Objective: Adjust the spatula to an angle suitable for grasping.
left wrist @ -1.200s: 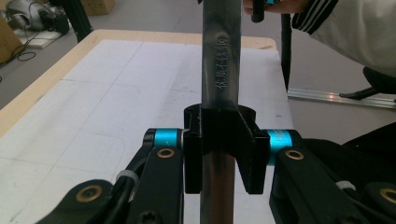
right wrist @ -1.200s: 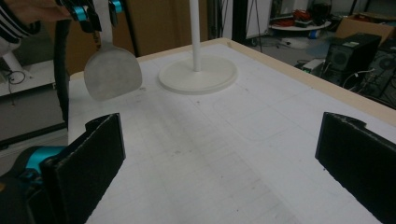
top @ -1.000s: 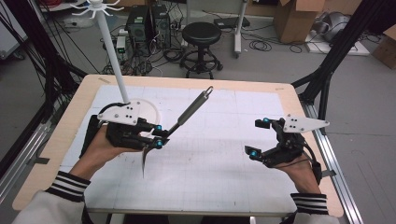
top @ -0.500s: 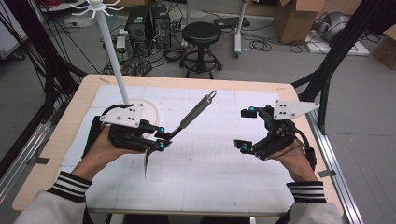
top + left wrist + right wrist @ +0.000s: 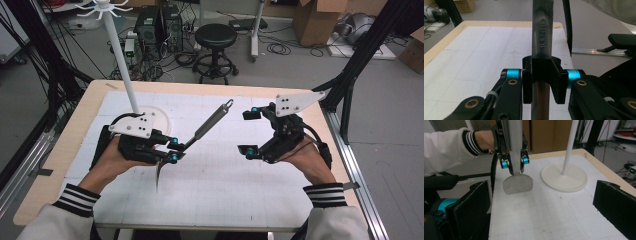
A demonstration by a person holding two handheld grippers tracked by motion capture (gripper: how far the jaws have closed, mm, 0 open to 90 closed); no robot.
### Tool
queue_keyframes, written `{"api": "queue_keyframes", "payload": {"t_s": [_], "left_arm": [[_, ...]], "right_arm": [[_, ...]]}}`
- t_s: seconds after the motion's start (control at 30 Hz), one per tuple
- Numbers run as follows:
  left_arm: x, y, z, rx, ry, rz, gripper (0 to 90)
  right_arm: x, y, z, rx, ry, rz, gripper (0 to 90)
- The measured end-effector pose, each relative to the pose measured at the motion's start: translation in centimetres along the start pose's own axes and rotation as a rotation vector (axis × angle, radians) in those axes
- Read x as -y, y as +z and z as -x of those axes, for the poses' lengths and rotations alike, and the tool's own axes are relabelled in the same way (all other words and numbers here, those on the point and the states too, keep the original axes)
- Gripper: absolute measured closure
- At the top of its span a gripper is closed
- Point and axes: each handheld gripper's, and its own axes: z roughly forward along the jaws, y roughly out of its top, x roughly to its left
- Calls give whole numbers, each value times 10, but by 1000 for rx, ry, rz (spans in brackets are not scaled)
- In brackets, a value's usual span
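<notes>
We judge spatula [image 5: 200, 131] stiff, slick metal, light. Left gripper [image 5: 172, 150] clamps handle just above blade. Right gripper [image 5: 250, 131] wide open, empty; we'd grip ring end.

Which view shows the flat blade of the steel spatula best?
The right gripper view: the steel spatula's flat blade faces the camera, hanging below the left gripper that clamps its handle. The high view shows the blade edge-on, a thin sliver. The left gripper view looks along the handle, away from the blade.
</notes>
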Motion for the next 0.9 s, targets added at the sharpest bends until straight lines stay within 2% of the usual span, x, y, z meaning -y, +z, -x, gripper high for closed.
{"api": "queue_keyframes", "payload": {"t_s": [0.03,0.07,0.3,0.47,0.57,0.6,0.7,0.77,0.83,0.9], "left_arm": [[0,1,0,4,5,6,746],[1,1,0,5,2,9,746],[3,4,0,9,-2,23,746],[2,7,0,12,5,29,746],[2,8,0,16,7,28,746],[3,8,0,15,4,31,746],[3,9,0,20,-3,37,746],[3,10,0,17,0,36,746],[2,10,0,14,-6,37,746],[2,11,-1,15,-7,40,746]], "right_arm": [[-2,1,0,-7,0,-1,4],[-6,2,1,-12,-28,-2,4],[-19,14,0,-52,-27,-10,4],[-24,23,-1,-78,-49,-10,4],[-26,26,-2,-92,-44,-26,4],[-27,28,-1,-90,-61,-16,4],[-28,30,-3,-103,-52,-16,4],[-29,33,-2,-114,-66,4,4],[-30,33,-3,-118,-51,11,4],[-31,34,-3,-137,-63,32,4]]}}
